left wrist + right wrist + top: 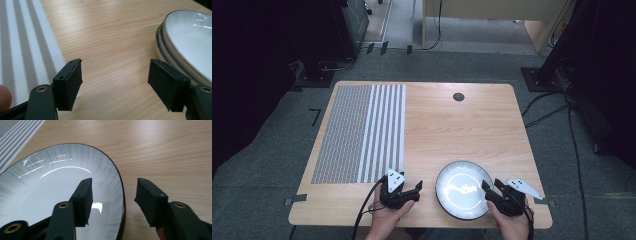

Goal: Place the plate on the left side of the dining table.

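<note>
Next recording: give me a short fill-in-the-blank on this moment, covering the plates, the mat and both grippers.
1. The plates sit between the two ____.
2. The striped mat covers the table's ____ side in the high view.
3. The right gripper has its jaws on either side of the plates' ____.
4. The left gripper is ____, with bare wood between its jaws.

Missing words: grippers; left; rim; open

**Both tongs held open at the bottom of the frame**

In the high view, the left hand [384,217] comes in at bottom centre-left, holding the left tongs [404,189] with jaws spread wide, angled toward the upper right. The right hand [510,225] sits at bottom right; the right tongs [492,186] point to the upper left, jaws parted. Both grey plates face up.
</note>
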